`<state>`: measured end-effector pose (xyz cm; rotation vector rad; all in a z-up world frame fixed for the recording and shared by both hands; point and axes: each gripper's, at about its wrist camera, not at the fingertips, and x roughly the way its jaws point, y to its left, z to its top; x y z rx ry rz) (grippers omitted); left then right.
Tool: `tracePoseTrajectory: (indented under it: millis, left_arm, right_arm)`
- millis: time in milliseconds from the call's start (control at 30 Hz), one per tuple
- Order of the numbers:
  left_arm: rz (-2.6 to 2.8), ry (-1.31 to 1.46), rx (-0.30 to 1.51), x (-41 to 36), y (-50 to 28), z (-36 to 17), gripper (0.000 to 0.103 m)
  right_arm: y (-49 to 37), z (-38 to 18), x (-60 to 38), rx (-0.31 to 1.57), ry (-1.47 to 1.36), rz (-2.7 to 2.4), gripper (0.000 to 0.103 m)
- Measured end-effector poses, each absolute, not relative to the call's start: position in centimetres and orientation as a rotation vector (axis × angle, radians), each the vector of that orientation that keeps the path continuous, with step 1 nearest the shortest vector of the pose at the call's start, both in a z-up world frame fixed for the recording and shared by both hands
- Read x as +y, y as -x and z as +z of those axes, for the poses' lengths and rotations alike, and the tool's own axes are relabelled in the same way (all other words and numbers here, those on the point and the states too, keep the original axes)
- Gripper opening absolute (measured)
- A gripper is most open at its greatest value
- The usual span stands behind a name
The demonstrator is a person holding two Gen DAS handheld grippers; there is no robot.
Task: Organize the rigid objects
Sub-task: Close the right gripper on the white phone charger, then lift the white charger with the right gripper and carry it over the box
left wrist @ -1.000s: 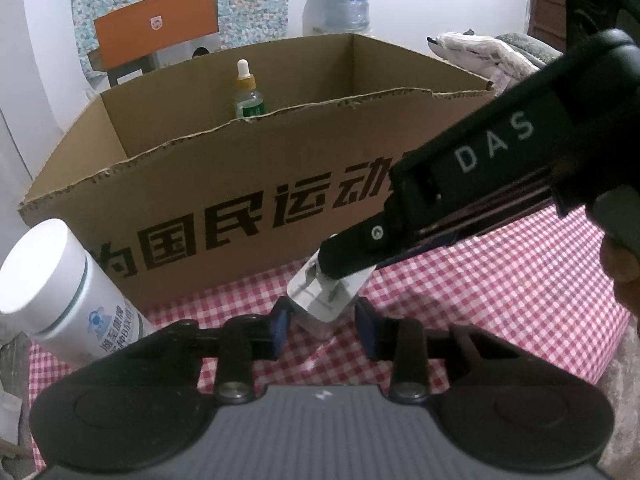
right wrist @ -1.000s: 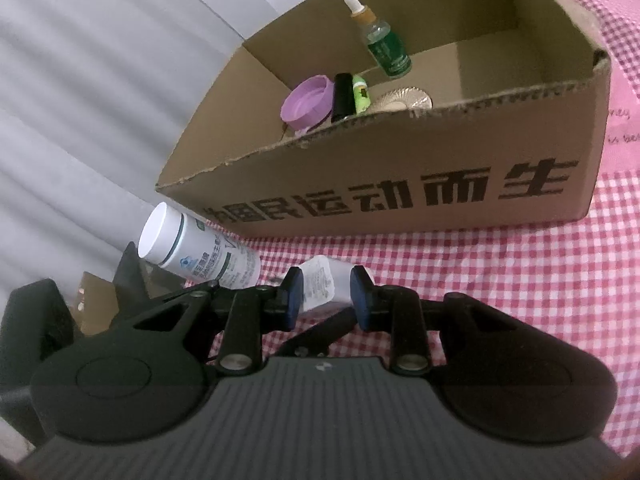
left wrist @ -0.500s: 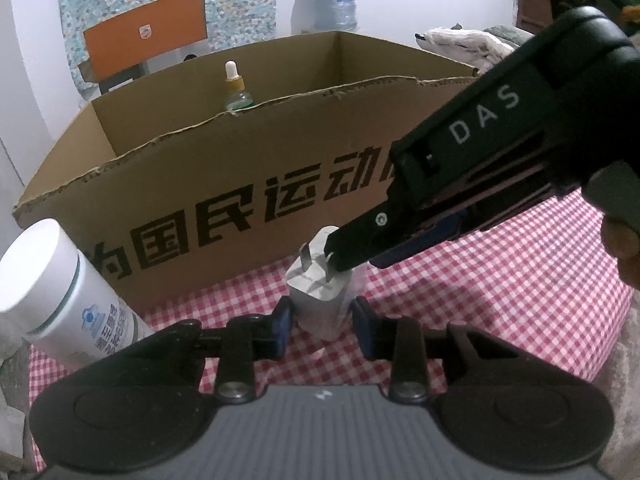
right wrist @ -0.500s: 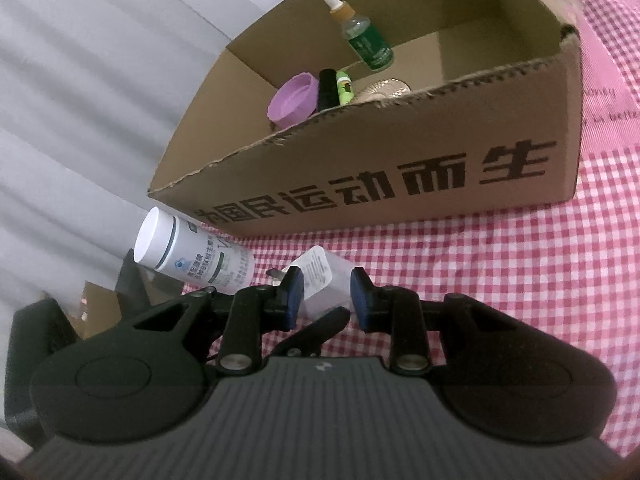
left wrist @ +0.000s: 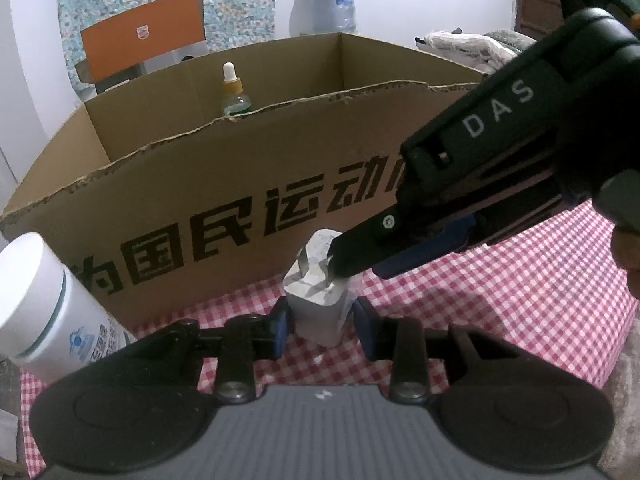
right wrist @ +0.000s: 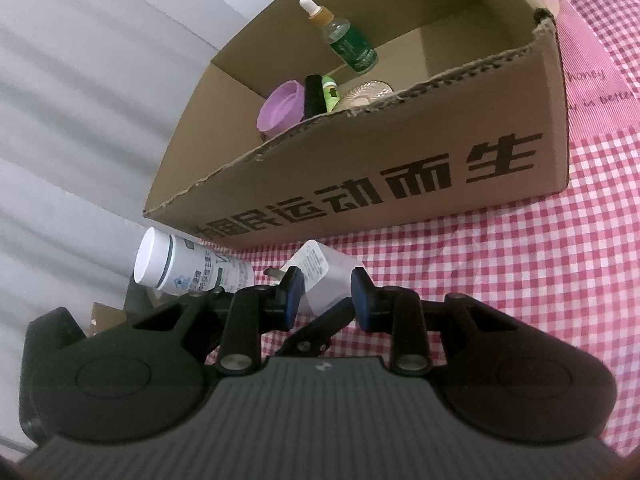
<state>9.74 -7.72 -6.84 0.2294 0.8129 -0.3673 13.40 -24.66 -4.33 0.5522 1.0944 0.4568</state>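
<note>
Pinching one white charger (left wrist: 320,304) between both your left tongs (left wrist: 320,330) and right tongs (right wrist: 326,292), you risk twisting it loose.

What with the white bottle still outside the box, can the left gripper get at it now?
Probably not yet: the left gripper is shut on the charger. Once freed, the white bottle lies unobstructed at its left.
</note>
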Motion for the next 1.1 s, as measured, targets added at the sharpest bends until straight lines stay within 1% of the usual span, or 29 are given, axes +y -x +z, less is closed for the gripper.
tracePoseTrajectory:
  millis: [267,333,400,800,1100]
  left_arm:
    - [-0.346,-0.213,0.817,-7.9,-10.8,-7.1,0.035]
    - [-0.338,-0.197,0.819,-7.8,-10.8,-7.0,0.033]
    - [-0.325,-0.191,0.815,-7.6,-10.8,-6.9,0.028]
    - [-0.315,-0.182,0.795,-7.2,-10.0,-6.1,0.028]
    - [-0.326,-0.175,0.754,-6.9,-8.7,-3.6,0.028]
  right_arm:
    - [-14.0,-4.7,-24.8,1.093,-0.591,0.439,0.029]
    - [-14.1,-4.7,-24.9,1.088,-0.596,0.437,0.029]
    - [-14.1,-4.6,-24.7,1.081,-0.589,0.434,0.029]
    - [-13.8,-3.7,-24.3,1.068,-0.57,0.443,0.028]
    - [-13.1,-1.6,-24.1,1.028,-0.547,0.469,0.028]
